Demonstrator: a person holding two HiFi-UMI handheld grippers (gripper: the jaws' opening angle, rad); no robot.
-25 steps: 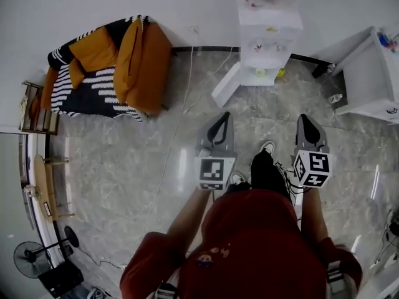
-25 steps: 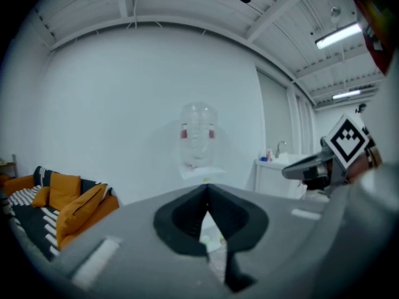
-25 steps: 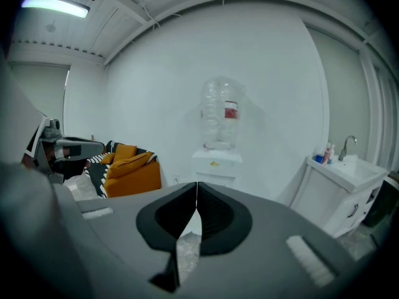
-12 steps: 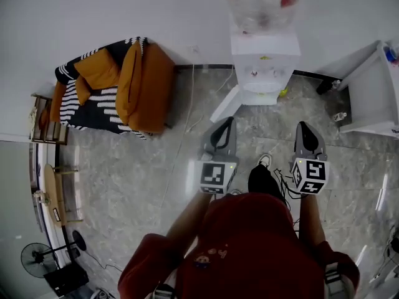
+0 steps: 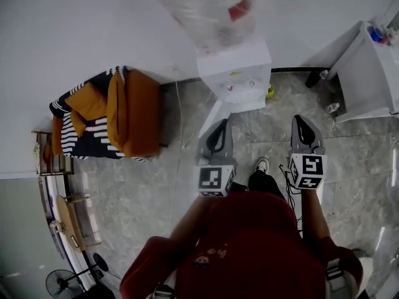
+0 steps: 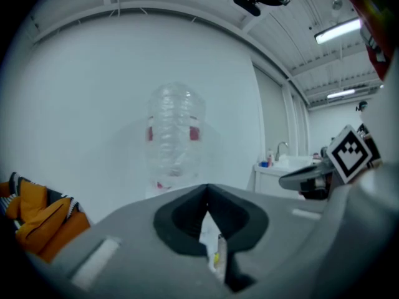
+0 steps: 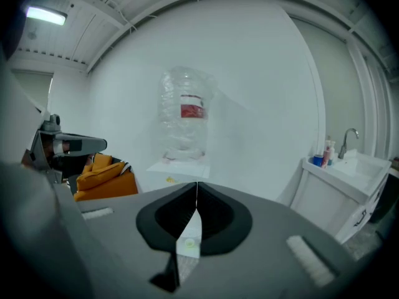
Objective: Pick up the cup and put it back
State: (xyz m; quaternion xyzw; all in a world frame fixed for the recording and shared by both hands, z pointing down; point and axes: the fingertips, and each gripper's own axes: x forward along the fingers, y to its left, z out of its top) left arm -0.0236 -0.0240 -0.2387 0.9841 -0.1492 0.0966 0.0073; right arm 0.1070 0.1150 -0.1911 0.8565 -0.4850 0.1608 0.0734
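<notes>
1. Above the grey floor (image 5: pixel 156 185), both tongs point at a white water machine (image 5: pixel 240 73) with a big clear bottle (image 5: pixel 209 8) on top.
2. The left tongs (image 5: pixel 221 126) are pressed together, with nothing between them.
3. The right tongs (image 5: pixel 299 120) are pressed together too, and hold nothing.
4. The cup cannot be made out in any view.
5. An orange sofa (image 5: pixel 124 114) stands left of the machine, by the wall.

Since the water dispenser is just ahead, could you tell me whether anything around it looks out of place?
On the water dispenser, the white lower panel stands swung out at its base, like a door left open. Nothing looks spilled or damaged.
</notes>
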